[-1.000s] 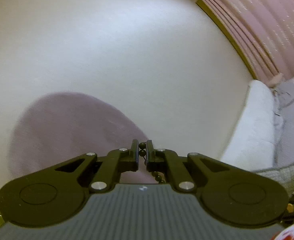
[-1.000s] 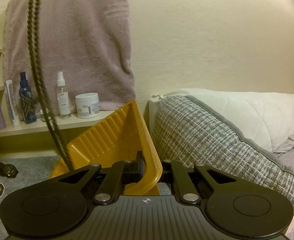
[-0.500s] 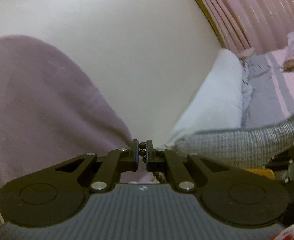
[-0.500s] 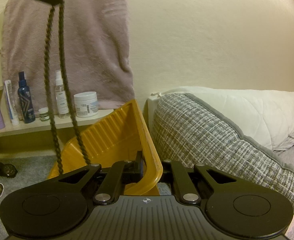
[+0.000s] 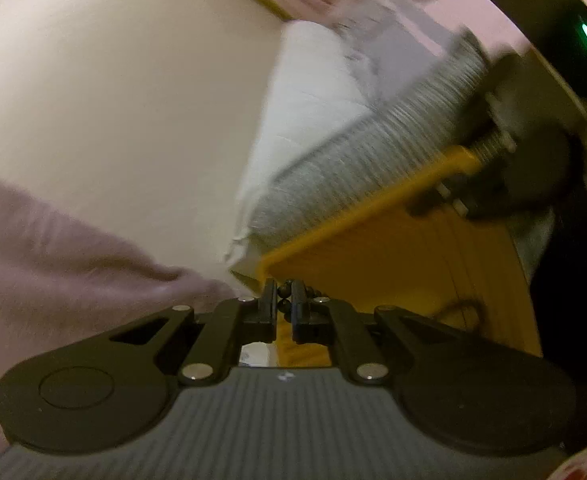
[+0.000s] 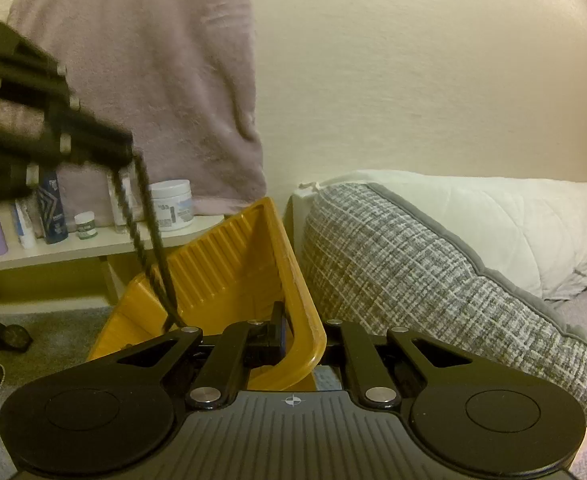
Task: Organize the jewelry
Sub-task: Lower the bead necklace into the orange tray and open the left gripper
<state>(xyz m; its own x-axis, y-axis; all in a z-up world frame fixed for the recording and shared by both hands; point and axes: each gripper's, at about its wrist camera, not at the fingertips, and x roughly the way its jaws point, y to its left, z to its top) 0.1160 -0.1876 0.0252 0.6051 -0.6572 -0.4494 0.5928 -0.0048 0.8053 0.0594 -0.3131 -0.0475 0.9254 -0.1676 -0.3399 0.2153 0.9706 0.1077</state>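
The left gripper is clamped on a dark beaded necklace, whose two strands hang from its fingertips down into the tilted yellow ribbed plastic bin. The right gripper is closed on that bin's rim, one finger inside the wall and one outside.
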